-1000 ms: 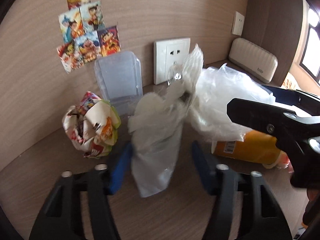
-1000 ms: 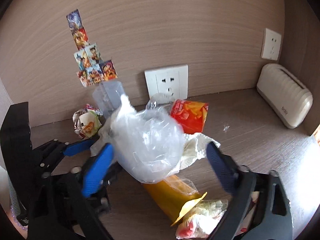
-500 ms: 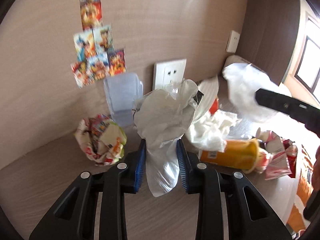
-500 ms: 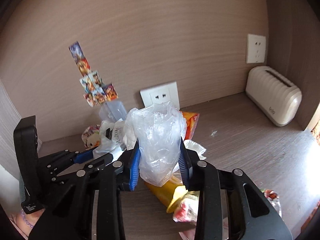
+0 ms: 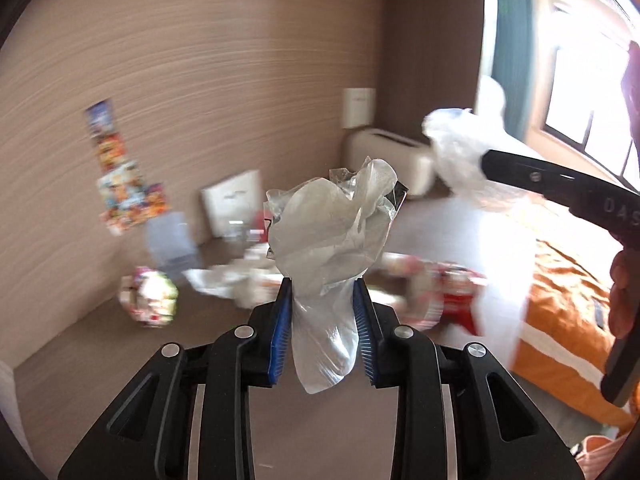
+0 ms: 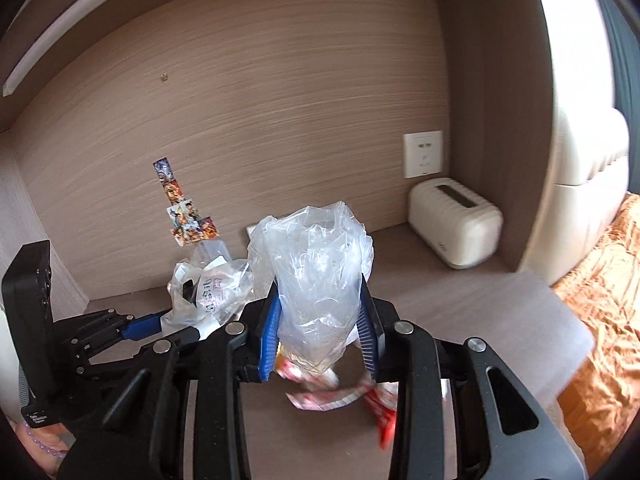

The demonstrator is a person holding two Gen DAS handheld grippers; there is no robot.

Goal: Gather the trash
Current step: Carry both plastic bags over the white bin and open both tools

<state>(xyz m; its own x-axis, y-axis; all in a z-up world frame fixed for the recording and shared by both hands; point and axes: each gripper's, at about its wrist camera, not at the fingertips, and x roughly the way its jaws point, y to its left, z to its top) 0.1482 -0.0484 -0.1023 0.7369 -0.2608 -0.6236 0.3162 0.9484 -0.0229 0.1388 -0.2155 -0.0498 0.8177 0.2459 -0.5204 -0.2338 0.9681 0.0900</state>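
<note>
Left gripper point(image 5: 322, 322) is clamped on a bunch of clear plastic bag point(image 5: 328, 240), centre of its own frame; the blue pads point(image 5: 280, 330) pinch the film at a narrow neck, with crumpled sheet fanning above and a tail hanging below. Right gripper point(image 6: 318, 326) likewise grips a second clear bunch point(image 6: 316, 264) at frame centre, its pads pressed into both flanks. It looks like one bag stretched between your two hands, though the link is not visible.

Handling judgement: the film is very light, limp and slippery. Hold it where it is gathered thick, as you do now; a single layer would likely slide out or tear.

Loose trash lies on the wooden shelf point(image 6: 460, 300): a crumpled wrapper point(image 5: 150, 300) at lower left of the left view, red-and-white packets point(image 6: 340, 392) under the right gripper.

Compared with a second ago: both sets of jaws stood wide around the plastic and now press it. Both hands have lifted and pulled back; the shelf items sit lower and smaller, and the left view is motion-blurred.
</note>
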